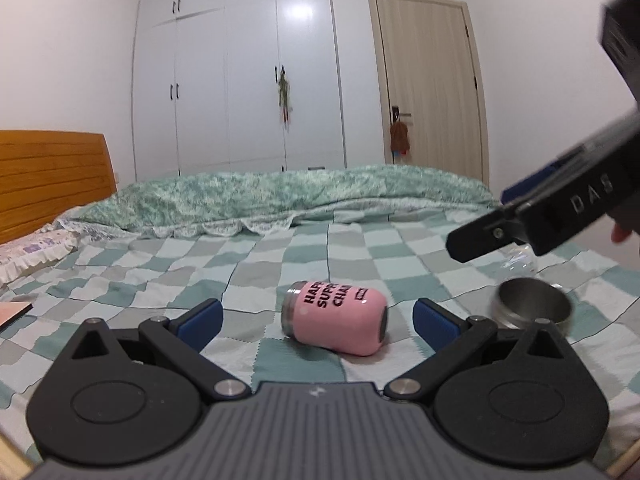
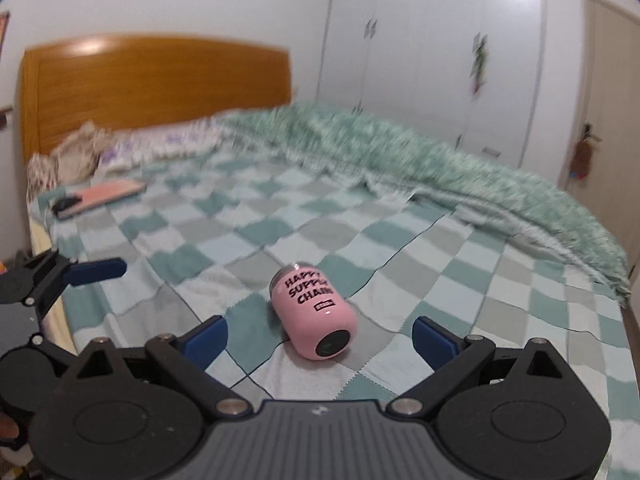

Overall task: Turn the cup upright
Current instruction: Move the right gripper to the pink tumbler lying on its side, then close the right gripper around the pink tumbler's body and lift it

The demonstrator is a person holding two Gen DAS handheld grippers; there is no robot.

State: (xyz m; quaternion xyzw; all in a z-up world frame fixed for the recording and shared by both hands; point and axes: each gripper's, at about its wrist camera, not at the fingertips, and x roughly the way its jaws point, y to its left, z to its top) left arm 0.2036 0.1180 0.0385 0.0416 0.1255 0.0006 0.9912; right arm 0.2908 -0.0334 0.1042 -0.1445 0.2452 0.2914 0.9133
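A pink cup (image 1: 335, 317) with black lettering lies on its side on the checked bedspread (image 1: 240, 264), its metal mouth rim to the left and its dark base to the right. My left gripper (image 1: 318, 322) is open, its blue pads on either side of the cup and a little nearer than it. In the right wrist view the cup (image 2: 314, 312) lies with its base toward the camera. My right gripper (image 2: 320, 336) is open just in front of the cup, empty. The right gripper also shows at the upper right of the left wrist view (image 1: 480, 240).
A round steel lid or bowl (image 1: 532, 307) lies on the bed right of the cup, with a clear plastic item (image 1: 518, 262) behind it. A rumpled green quilt (image 1: 280, 196) lies along the far side. A pink book (image 2: 104, 196) lies near the wooden headboard (image 2: 156, 88).
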